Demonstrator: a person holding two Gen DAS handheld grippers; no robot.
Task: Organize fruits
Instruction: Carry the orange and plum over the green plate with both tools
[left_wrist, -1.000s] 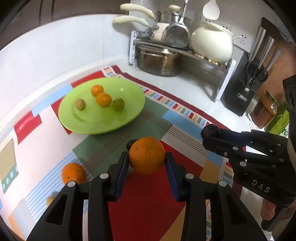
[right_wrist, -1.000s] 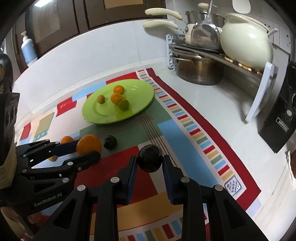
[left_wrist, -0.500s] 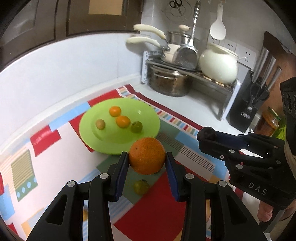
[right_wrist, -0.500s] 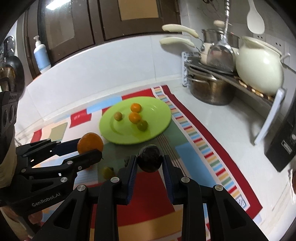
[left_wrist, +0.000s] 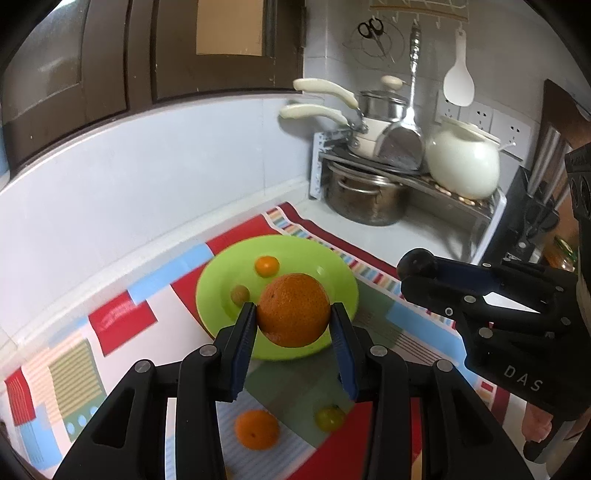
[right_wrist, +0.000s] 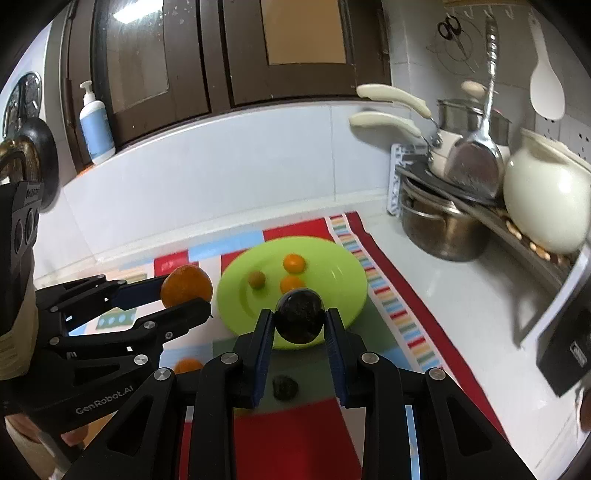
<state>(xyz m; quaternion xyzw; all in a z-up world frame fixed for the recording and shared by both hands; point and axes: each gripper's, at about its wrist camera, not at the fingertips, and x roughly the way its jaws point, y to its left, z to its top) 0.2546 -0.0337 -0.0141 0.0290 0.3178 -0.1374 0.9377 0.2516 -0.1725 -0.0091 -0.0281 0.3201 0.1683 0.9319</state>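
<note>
My left gripper (left_wrist: 293, 319) is shut on a large orange (left_wrist: 293, 309), held in the air in front of the green plate (left_wrist: 218, 284). In the right wrist view that same orange (right_wrist: 186, 286) shows at the left, left of the green plate (right_wrist: 343, 284). My right gripper (right_wrist: 299, 321) is shut on a dark round fruit (right_wrist: 300, 318), also raised before the plate. On the plate lie small orange fruits (right_wrist: 294, 263) and a small brownish-green one (right_wrist: 256, 279). Another orange (left_wrist: 256, 429) and a small green fruit (left_wrist: 329, 417) lie on the mat below, plus a dark fruit (right_wrist: 284, 387).
A colourful patterned mat (left_wrist: 122, 321) covers the white counter. A rack with a steel pot (left_wrist: 364, 199), pans and a cream pot (left_wrist: 463, 166) stands at the back right, with a black knife block (right_wrist: 565, 354) beside it. A soap bottle (right_wrist: 96, 125) stands on the ledge at the left.
Both grippers have risen with their fruits and tilted up, so the plate now sits lower and farther in view, with the cabinets visible above. Both grips are unchanged.
</note>
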